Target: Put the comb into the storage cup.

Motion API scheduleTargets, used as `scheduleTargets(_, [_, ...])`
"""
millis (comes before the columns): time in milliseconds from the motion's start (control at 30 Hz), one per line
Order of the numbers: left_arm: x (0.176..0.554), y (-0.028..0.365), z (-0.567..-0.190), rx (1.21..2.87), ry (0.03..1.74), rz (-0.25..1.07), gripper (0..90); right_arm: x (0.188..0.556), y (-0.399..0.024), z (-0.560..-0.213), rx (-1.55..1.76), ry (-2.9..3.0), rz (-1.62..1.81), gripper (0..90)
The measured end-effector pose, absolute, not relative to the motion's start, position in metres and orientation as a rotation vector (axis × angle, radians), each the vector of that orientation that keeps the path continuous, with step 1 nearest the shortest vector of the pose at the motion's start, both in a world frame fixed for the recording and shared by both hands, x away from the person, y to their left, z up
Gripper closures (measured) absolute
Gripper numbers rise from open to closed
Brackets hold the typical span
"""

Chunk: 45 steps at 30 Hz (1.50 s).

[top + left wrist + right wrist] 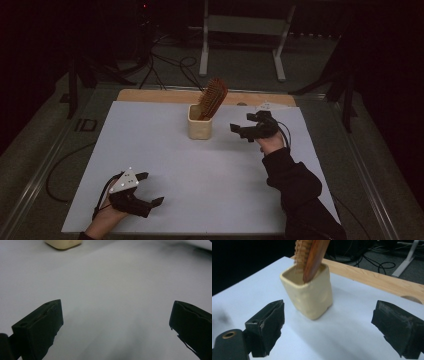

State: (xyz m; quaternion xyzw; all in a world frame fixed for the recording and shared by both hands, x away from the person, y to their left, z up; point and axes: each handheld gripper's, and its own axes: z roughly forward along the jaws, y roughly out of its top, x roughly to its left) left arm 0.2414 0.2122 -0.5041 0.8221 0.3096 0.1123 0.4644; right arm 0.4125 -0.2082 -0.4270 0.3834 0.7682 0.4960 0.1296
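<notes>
Two black jaws of the right gripper [327, 327] are standing wide apart nearest the lens, released and gripping nothing, and they are framing the cream cup [308, 296] just ahead of them. That cup is sitting upright on the white sheet [200, 170], toward its far edge, and one wooden hairbrush [212, 97] is standing in it, handle down, leaning against the cup's rim with its bristled head sticking out above. Judging by how the right gripper [248, 128] is facing the cup from just beside it, it seems to be lining up either to steady the cup or to reach the brush.

Well away from the cup, near the sheet's front edge, the left gripper [150, 189] is resting low, its jaws also spread and empty, likely waiting its turn.

Counting: one cup, one brush, two grippers, one sheet, lying over one wooden board [160, 95] whose strip is showing behind the cup.
</notes>
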Motion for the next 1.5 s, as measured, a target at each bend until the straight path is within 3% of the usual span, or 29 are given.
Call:
scheduleTargets(800, [0.241, 0.211, -0.504, 2.028, 0.751, 0.272, 0.0, 0.341, -0.254, -0.482, 1.052, 2.313, 1.399, 9.4])
scheduleTargets(1500, [0.240, 0.210, -0.505, 2.042, 0.734, 0.279, 0.0, 0.290, -0.299, -0.509, 1.096, 2.246, 1.329, 9.5])
